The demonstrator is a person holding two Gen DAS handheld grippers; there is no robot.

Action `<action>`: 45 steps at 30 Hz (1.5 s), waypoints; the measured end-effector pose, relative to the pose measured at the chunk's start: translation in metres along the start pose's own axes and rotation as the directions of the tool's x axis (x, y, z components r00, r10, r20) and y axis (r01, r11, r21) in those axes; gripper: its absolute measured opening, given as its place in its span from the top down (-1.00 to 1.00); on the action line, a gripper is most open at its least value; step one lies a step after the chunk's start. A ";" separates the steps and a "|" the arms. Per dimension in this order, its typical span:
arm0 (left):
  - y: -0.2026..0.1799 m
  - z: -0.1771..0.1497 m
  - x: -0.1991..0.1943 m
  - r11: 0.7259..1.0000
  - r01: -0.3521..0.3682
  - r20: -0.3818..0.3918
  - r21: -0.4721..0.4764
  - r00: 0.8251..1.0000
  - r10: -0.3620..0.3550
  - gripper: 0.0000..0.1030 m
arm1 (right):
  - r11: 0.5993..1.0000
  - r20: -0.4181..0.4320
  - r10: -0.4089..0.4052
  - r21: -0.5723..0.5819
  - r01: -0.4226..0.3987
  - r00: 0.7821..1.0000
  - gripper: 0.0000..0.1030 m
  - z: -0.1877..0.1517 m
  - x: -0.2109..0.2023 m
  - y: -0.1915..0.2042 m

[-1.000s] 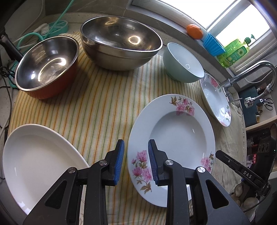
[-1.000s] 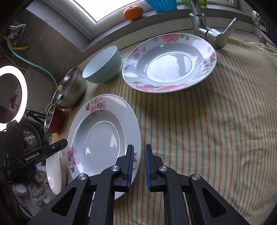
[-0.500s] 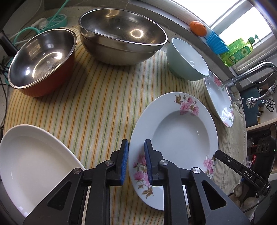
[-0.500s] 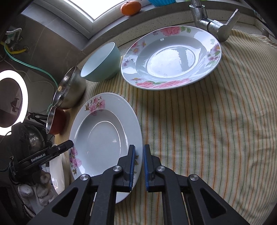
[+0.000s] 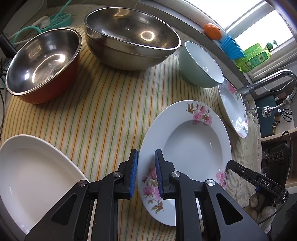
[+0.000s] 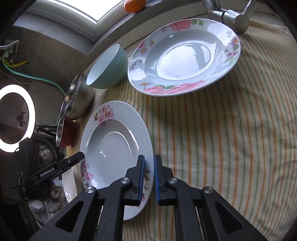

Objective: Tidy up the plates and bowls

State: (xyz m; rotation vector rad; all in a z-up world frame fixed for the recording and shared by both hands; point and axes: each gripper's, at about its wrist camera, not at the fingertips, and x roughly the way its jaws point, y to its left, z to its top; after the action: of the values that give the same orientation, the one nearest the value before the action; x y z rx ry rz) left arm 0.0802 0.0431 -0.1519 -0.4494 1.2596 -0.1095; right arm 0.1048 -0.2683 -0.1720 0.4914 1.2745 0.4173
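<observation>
A white deep plate with pink flowers (image 5: pixel 193 140) (image 6: pixel 113 146) lies on the striped cloth between both grippers. My left gripper (image 5: pixel 146 157) straddles its near left rim, jaws narrowly apart around the edge. My right gripper (image 6: pixel 149 163) straddles its right rim the same way, jaws close on the edge. A second flowered plate (image 6: pixel 183 55) (image 5: pixel 233 107) lies farther back near the tap. A plain white oval plate (image 5: pixel 35 176) sits at the left. A mint bowl (image 5: pixel 201 64) (image 6: pixel 107 66) stands behind.
Two nested steel bowls (image 5: pixel 130 37) and a red-sided steel bowl (image 5: pixel 42 63) stand at the back left. A tap (image 6: pixel 233 16) overhangs the far plate. An orange (image 5: pixel 212 31) and a dish soap bottle (image 5: pixel 256 55) sit on the sill. The striped cloth (image 6: pixel 222 129) covers the counter.
Both grippers have closed in on the near flowered plate's opposite rims; the left jaws narrowed. The plate now looks slightly raised and closer in both views.
</observation>
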 end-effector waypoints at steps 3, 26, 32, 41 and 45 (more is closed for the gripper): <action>0.002 0.000 0.000 1.000 0.013 -0.003 -0.012 1.000 -0.013 0.67 | 0.999 -0.014 0.029 0.027 -0.028 0.999 0.76 0.002 0.002 -0.004; -0.002 0.006 0.004 0.999 0.016 -0.028 0.030 0.999 -0.015 0.64 | 1.000 -0.037 0.027 0.016 -0.026 0.999 0.76 0.001 0.005 -0.003; -0.004 0.007 0.005 0.999 0.010 -0.039 0.045 0.999 -0.009 0.58 | 0.999 -0.041 0.032 0.013 -0.032 0.999 0.71 0.001 0.006 -0.003; -0.005 0.005 0.005 0.999 0.006 -0.036 0.048 0.999 -0.004 0.61 | 0.999 -0.048 0.038 0.027 -0.037 0.998 0.69 0.001 0.008 -0.004; -0.003 0.005 0.006 1.000 0.011 -0.039 0.023 0.999 -0.011 0.61 | 0.999 -0.044 0.037 0.036 -0.036 0.998 0.69 0.000 0.007 -0.004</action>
State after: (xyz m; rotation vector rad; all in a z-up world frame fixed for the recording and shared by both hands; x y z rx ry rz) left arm 0.0875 0.0399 -0.1544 -0.4360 1.2924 -0.1425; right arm 0.1064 -0.2677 -0.1797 0.5382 1.3191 0.4394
